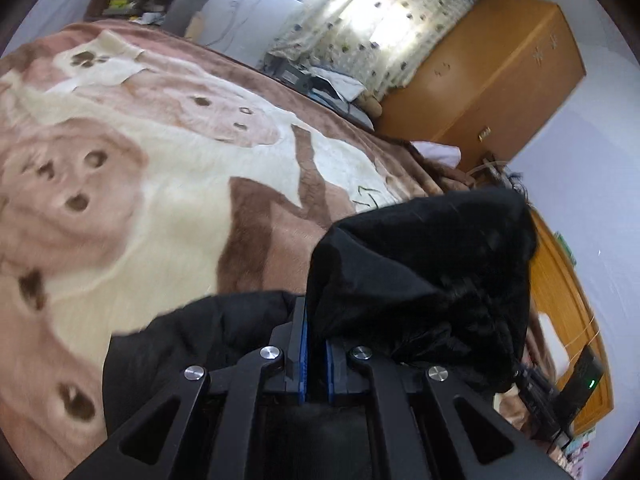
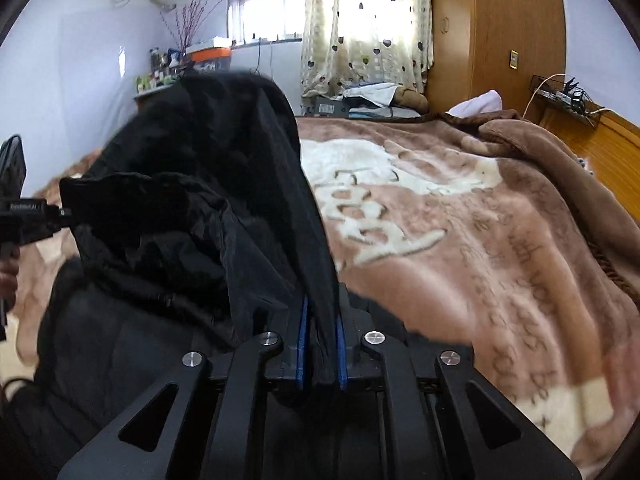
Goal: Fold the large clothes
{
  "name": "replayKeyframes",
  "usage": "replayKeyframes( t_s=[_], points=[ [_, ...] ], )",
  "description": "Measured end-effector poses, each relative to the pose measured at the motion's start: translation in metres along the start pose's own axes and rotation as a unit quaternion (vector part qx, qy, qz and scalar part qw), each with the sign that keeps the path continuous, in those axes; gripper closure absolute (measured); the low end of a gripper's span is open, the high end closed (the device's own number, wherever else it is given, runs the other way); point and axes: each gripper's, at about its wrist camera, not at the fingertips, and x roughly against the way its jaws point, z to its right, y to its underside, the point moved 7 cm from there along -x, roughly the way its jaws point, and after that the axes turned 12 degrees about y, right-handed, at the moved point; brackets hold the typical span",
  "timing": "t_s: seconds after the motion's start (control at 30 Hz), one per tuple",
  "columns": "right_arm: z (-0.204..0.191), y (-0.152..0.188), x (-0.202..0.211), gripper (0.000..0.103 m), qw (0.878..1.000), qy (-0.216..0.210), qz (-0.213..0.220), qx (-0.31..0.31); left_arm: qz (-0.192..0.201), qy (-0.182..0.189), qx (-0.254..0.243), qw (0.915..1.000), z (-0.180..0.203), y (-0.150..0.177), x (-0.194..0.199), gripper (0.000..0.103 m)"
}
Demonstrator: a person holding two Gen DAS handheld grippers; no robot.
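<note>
Both the left gripper [image 1: 316,344] and right gripper [image 2: 320,340] pinch the black jacket [image 2: 192,208] raised over the blanket [image 2: 460,240], likely to fold it

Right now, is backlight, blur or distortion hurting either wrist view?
Left wrist: window behind the curtain blows out, blanket is motion-smeared, black coat has little fold detail. Right wrist: curtain glares too, coat edges blur, fisheye bends the wardrobe.
</note>
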Motion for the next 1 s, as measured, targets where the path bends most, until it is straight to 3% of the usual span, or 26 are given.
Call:
replayKeyframes(
  t_s=[0.1,0.27,0.5,0.67,0.77,0.9,1.0],
  points=[
    [-0.001,0.020,0.012,0.096,1.000,0.016,0.000,0.018,0.004,0.006,0.017,0.9998,-0.003,0.013,0.012,0.095],
    [0.003,0.047,0.023,0.097,1.000,0.003,-0.027,-0.002,-0.002,0.010,0.054,0.9985,-0.012,0.040,0.028,0.094],
    [0.009,0.057,0.042,0.097,0.999,-0.005,-0.038,-0.038,-0.015,0.006,0.089,0.9959,-0.014,0.073,0.053,0.082],
    [0.021,0.064,0.052,0.100,0.997,0.007,-0.046,-0.069,-0.003,-0.029,0.087,0.9958,-0.019,0.092,0.086,0.078],
    [0.032,0.071,0.056,0.100,0.991,-0.020,-0.070,-0.113,-0.002,-0.028,0.097,0.9949,-0.022,0.094,0.098,0.066],
    [0.039,0.074,0.060,0.099,0.979,-0.065,-0.100,-0.167,0.009,-0.013,0.100,0.9949,-0.015,0.087,0.104,0.037],
    [0.047,0.074,0.069,0.093,0.974,-0.074,-0.103,-0.187,-0.004,0.002,0.093,0.9957,-0.005,0.084,0.098,0.033]
  ],
)
